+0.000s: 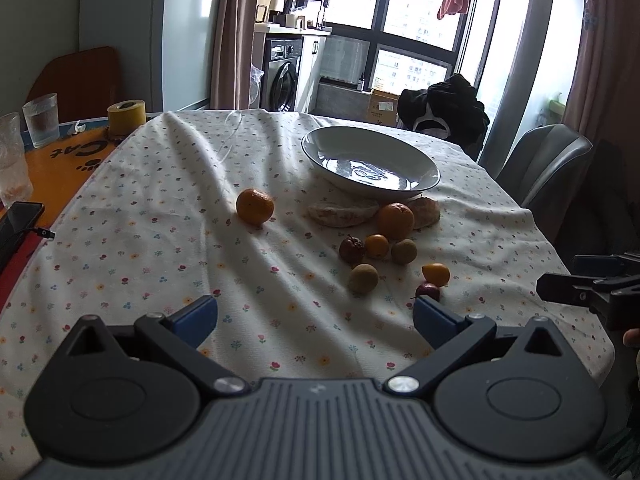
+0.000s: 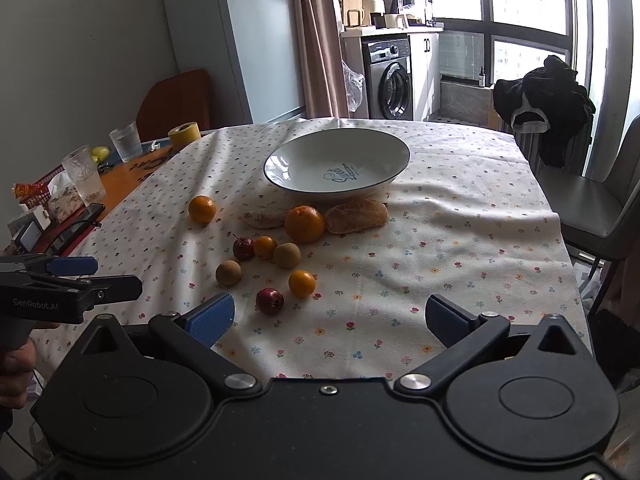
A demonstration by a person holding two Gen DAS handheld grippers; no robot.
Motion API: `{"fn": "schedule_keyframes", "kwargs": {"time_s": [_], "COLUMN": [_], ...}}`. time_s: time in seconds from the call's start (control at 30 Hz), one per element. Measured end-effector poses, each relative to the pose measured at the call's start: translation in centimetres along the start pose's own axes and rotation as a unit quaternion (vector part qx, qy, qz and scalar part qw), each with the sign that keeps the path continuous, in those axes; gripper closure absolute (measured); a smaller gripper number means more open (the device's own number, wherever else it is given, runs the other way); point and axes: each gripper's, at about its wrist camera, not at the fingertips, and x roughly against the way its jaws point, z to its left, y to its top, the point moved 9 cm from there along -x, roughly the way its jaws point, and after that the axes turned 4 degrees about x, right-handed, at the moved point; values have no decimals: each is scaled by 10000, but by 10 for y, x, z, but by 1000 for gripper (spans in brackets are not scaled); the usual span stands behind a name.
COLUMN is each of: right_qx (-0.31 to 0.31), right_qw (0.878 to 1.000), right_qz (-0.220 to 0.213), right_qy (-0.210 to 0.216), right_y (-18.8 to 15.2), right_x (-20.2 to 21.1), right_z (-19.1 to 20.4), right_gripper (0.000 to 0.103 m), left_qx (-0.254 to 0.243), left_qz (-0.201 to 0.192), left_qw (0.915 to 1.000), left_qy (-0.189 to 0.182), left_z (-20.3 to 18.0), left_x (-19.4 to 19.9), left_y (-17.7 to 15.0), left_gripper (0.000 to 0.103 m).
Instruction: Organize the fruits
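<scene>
A white bowl stands empty on the flowered tablecloth. In front of it lie a large orange between two bread pieces, a lone orange to the left, and a cluster of small fruits: red ones, small oranges and brownish round ones. My right gripper hovers open near the front edge, empty. My left gripper is open and empty too, left of the cluster.
Glasses, a yellow tape roll and a phone sit on the orange tabletop at the left. A grey chair stands at the right, with dark clothes draped behind. A washing machine is beyond the table.
</scene>
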Motion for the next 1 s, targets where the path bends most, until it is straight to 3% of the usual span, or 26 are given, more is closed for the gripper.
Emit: {"fn": "schedule_keyframes", "kwargs": {"time_s": [0.53, 1.0], "right_qx": [-249, -286], "right_qw": [9992, 9975], "right_qz": [-40, 194], "right_qy": [318, 615], "right_y": [-1, -8], "right_x": [-33, -63], "right_z": [-3, 1], "right_gripper": [2, 34], "left_qx": [-21, -35], "left_qz": [65, 227], "left_qw": [9997, 9986], "left_qy": [-223, -470], "left_z": [-5, -16], "left_x": [-35, -66], "left_y": [-1, -2], "left_gripper": [7, 31]}}
